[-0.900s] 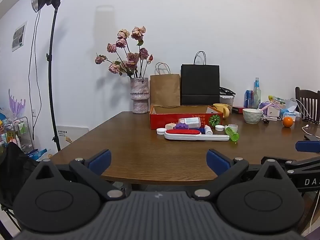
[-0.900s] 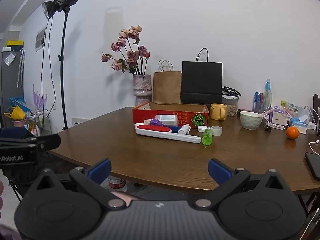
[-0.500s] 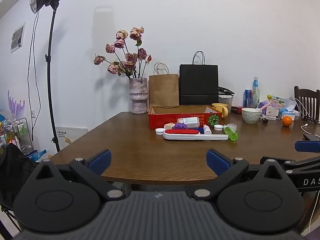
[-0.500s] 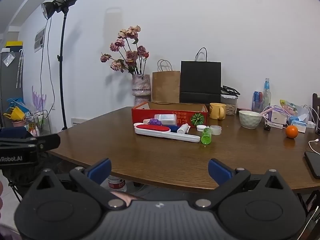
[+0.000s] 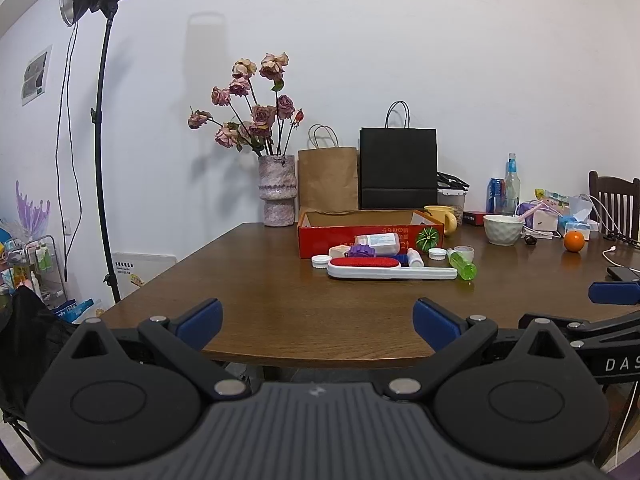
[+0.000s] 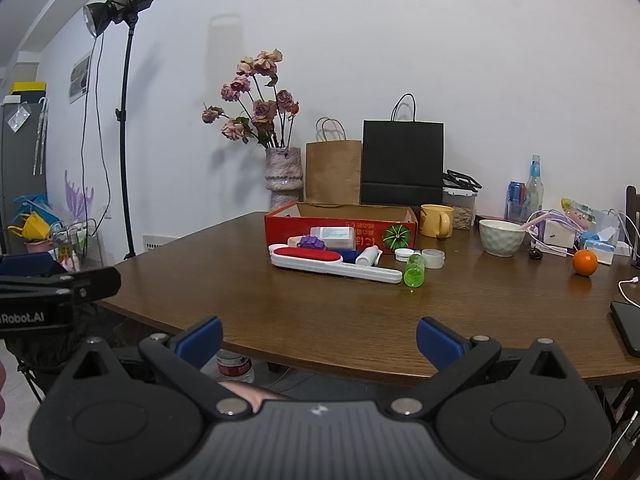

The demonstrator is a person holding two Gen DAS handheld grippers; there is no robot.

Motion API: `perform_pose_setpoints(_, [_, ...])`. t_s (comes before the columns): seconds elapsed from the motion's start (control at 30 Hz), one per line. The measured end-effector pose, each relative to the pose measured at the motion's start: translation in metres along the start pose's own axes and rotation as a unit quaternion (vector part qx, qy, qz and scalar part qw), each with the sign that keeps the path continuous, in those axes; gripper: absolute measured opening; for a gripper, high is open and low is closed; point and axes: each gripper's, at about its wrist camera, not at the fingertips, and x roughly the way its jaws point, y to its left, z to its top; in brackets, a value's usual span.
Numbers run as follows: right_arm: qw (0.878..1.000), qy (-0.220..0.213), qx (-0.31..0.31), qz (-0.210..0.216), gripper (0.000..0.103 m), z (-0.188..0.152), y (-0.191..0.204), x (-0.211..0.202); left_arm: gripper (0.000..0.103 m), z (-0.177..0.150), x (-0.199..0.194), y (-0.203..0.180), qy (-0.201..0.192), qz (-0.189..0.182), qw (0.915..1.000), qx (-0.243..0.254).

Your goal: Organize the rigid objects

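The wooden surface [image 5: 280,312] fills the middle of both views, and at the centre of the frame, toward its far side, sits the open red box [image 5: 370,232], which I take to be where the loose things belong. Just in front of the box, touching or nearly so, lies a small heap: a long white lint brush with a red pad [image 5: 390,270] across the front, a clear flat bottle [image 5: 378,240] against the box wall, a green tube [image 5: 463,267] at the brush's right end, a small white bottle [image 5: 414,258], a purple piece [image 5: 362,251] and a few white caps [image 5: 320,261]. Both sets of tongs hang at the bottom of the frame, short of the near edge and well apart from the heap: the left tongs [image 5: 318,316] are spread wide with nothing between them, and the right tongs [image 6: 320,334] likewise. I'd judge nothing is sorted yet. The sensible opening is the brush: it blocks the rest, so come in level, close across its narrow handle near the middle, and lift clear before swinging over the box.
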Motion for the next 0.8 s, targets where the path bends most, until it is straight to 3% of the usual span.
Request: perform_pose_setpoints(0.8, [1.0,-0.007,0.0,-0.006,0.103,0.0003,-0.0035,-0.0021,0.103,-0.0021,0.0002,0.0022,-0.005,-0.005,1.0,0.004])
